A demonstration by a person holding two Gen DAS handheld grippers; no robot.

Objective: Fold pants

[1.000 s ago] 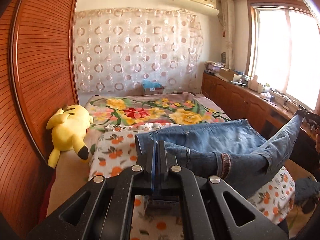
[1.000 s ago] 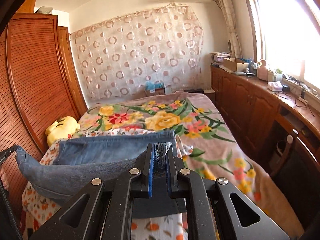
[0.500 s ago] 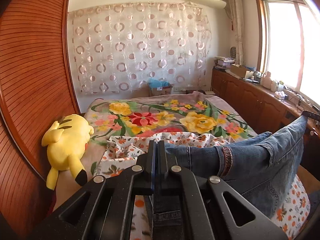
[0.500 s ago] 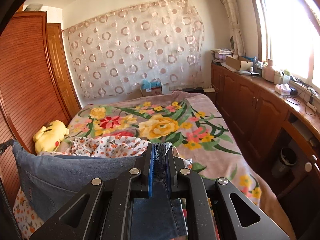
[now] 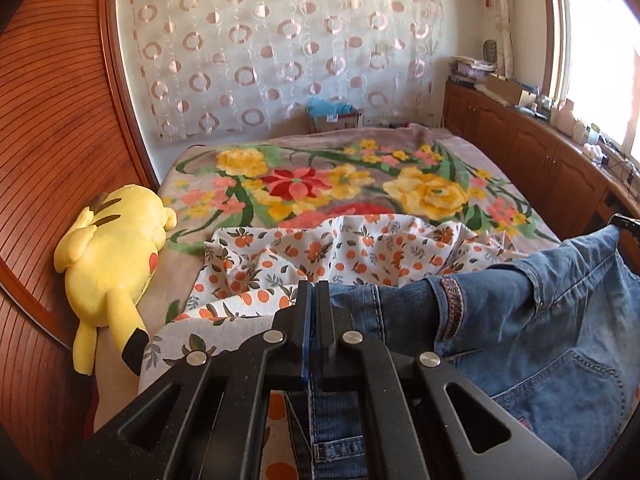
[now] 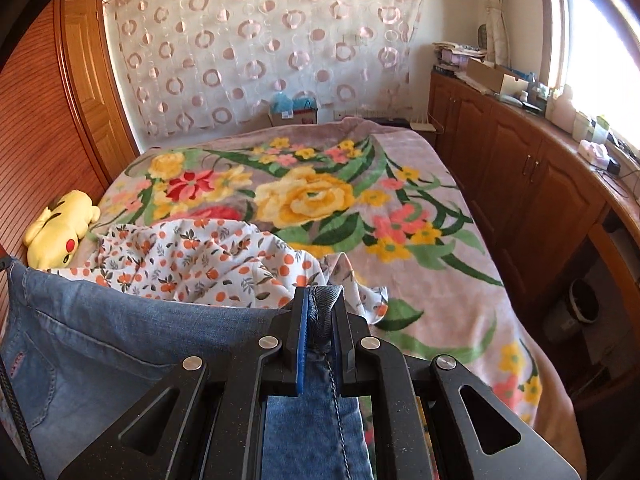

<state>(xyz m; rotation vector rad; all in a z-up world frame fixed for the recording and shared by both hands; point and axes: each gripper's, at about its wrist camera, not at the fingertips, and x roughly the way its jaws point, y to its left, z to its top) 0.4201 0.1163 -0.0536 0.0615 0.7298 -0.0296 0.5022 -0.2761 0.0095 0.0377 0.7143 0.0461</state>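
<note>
Only the right view shows the wastebasket (image 6: 583,301) beside the bed (image 6: 420,240)

Home bedroom, floral-blanketed bed (image 6: 400,216), plush toy (image 5: 108,264), wooden wardrobe (image 5: 48,128), curtain (image 6: 260,40)

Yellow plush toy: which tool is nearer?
Left. The left tool, shut on the jeans, has the yellow plush toy close alongside; from the right tool it lies far across the bed.

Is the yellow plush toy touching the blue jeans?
Apart. In the left wrist view the yellow plush toy lies by the wooden wall, and the orange-print sheet fills the space between it and the jeans.
</note>
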